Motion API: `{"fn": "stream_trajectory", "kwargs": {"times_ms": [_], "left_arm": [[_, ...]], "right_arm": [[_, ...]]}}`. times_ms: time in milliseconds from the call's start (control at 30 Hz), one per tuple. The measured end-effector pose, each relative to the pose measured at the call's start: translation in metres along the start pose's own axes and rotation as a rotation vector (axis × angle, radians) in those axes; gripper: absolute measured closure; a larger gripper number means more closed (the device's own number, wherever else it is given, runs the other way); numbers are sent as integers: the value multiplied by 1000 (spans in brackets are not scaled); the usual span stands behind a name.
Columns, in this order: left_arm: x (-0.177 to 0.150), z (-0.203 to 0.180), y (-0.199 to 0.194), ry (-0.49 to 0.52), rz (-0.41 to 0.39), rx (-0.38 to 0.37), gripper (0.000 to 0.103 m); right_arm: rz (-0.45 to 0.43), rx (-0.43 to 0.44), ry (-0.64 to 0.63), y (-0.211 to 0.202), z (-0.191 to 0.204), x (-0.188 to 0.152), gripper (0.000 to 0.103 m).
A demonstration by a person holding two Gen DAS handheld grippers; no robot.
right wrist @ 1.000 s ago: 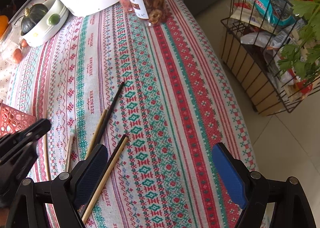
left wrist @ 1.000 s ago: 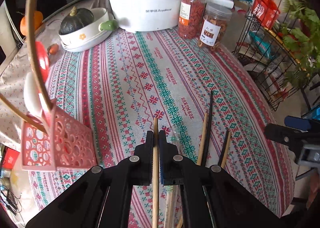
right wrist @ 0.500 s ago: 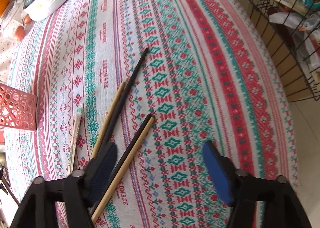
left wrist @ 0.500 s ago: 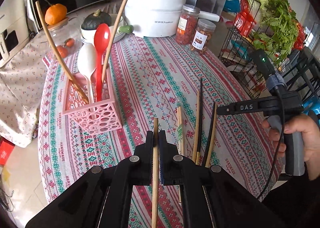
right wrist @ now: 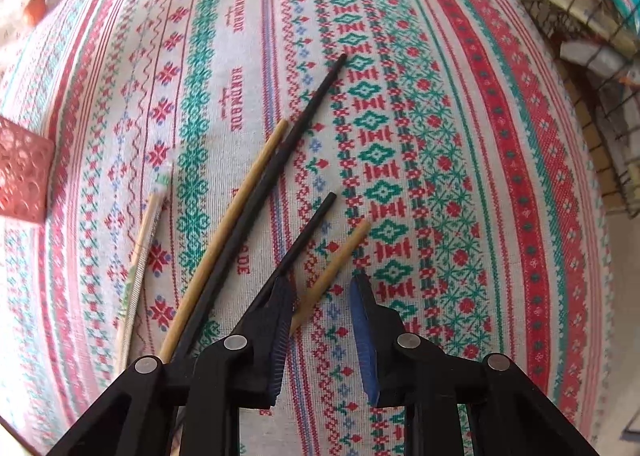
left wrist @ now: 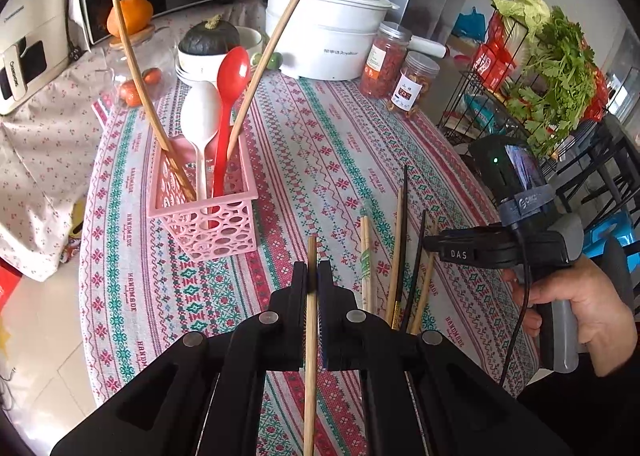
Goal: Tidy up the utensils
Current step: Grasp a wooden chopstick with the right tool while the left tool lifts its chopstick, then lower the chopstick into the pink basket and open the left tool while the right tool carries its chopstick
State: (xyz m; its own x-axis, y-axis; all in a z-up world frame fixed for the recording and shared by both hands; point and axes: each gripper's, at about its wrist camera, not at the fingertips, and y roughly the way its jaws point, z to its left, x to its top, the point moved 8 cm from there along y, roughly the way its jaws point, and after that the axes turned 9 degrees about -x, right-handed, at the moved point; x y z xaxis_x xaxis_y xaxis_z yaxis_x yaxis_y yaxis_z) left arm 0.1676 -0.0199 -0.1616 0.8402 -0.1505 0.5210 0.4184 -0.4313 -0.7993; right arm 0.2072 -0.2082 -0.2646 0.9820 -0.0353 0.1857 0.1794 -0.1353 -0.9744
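My left gripper [left wrist: 313, 272] is shut on a wooden chopstick [left wrist: 310, 320] and holds it above the table, in front of the pink utensil basket [left wrist: 208, 212]. The basket holds two wooden chopsticks, a white spoon [left wrist: 200, 116] and a red spoon [left wrist: 232, 76]. My right gripper [right wrist: 322, 288] is partly open, low over the cloth, with a loose wooden chopstick [right wrist: 336, 268] lying between its jaws and a black chopstick [right wrist: 308, 236] at its left finger. Another wooden and black pair [right wrist: 248, 212] and a wrapped pair [right wrist: 140, 256] lie to the left.
A white pot [left wrist: 328, 32], two snack jars [left wrist: 412, 84] and a bowl with a squash [left wrist: 208, 40] stand at the back of the patterned tablecloth [left wrist: 320, 144]. A wire rack with greens [left wrist: 552, 68] stands off the table's right edge.
My left gripper has risen and pulled back with its chopstick, so the basket is in full view. My right gripper has dropped toward the loose chopsticks and its jaws have narrowed around the wooden one.
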Motion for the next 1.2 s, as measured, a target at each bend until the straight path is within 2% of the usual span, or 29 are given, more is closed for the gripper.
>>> {"fn": "stream_trajectory", "kwargs": {"times_ms": [200,333,400,733,867,1067,1200], "left_arm": [[-1,8,-5,-18,-11,5,98],[0,11,-11,-25,-27,6,98],[1,11,-15,-27,-40,5,98],[19,10,-59,-32,-154,-10,98],[29,9,-84,-15,-237,30,99],[40,0,-115,11,-329,35,99],[50,-5,-143,23,-430,43,99]], "right_arm": [[-10,43,46,-3,1,-2,91],[-13,152,96,-2,-5,2,98],[-20,183,112,-7,-7,2,98],[-266,259,55,-101,5,2,98],[-362,264,2,-135,13,-2,98],[-471,290,-32,-173,23,-8,98],[-582,300,-62,-202,29,-5,98]]}}
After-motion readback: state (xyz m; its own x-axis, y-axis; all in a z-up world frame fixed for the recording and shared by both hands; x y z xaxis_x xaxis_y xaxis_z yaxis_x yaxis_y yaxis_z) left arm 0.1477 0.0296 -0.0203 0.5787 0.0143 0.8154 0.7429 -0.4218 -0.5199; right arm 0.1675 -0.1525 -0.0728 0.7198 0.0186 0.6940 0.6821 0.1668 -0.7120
